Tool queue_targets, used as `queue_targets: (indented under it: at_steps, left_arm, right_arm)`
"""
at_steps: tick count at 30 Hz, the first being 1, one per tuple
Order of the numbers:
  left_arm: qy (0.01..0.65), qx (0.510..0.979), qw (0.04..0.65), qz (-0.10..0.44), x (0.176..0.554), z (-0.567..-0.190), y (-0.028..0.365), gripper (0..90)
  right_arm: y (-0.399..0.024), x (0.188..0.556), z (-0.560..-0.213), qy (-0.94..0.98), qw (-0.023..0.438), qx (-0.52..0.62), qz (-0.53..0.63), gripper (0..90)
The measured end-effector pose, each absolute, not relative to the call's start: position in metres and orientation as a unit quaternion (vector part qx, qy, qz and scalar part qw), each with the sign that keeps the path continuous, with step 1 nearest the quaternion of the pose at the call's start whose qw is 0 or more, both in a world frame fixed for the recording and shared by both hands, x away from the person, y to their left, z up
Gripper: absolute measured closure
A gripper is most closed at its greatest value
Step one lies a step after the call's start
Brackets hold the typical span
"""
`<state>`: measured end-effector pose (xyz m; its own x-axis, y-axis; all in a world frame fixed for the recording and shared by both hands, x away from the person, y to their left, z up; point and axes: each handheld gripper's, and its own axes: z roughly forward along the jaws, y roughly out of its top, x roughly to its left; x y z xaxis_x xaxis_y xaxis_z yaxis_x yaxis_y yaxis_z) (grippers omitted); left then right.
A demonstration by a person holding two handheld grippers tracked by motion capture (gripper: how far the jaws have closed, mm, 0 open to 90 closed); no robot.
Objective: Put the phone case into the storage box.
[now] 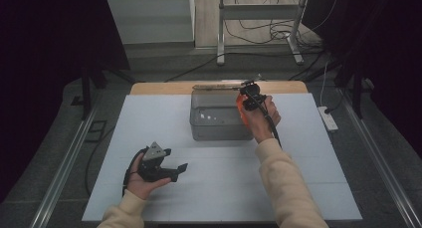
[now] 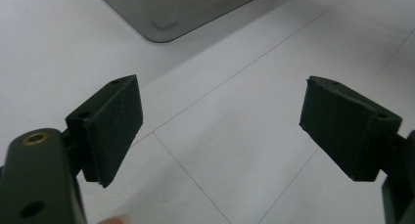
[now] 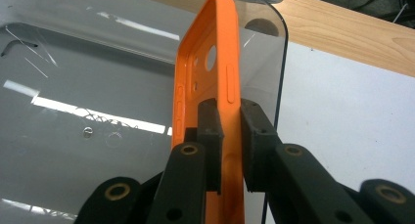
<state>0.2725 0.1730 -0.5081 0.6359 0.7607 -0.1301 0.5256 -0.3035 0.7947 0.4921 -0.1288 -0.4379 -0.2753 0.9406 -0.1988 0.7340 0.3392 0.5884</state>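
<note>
An orange phone case (image 3: 222, 62) stands on edge between the jaws of my right gripper (image 3: 230, 131), which is shut on its side wall. In the high view the right gripper (image 1: 247, 102) holds the orange phone case (image 1: 240, 108) over the right end of a clear plastic box (image 1: 219, 116) at the table's far middle. My left gripper (image 1: 171, 169) rests low at the near left in a hand, its jaws wide open. In the left gripper view the left gripper (image 2: 220, 126) has nothing between its black pads (image 2: 115, 126), just white table beneath.
The white table top (image 1: 149, 118) spreads around the box, with a wooden strip (image 1: 159, 87) along its far edge. A corner of the clear box (image 2: 166, 13) shows ahead of the left gripper. A power strip (image 1: 328, 117) lies on the floor at the right.
</note>
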Motion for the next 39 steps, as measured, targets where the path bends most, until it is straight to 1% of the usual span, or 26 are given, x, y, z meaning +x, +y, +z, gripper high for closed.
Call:
queue_targets:
  at_steps: [39]
  left_arm:
    - [0.399, 0.798, 0.432, 0.133, 0.273, -0.507, 0.171, 15.8]
  right_arm:
    - [-0.122, 0.493, -0.451, 0.776, 0.276, 0.545, 0.159, 80.0]
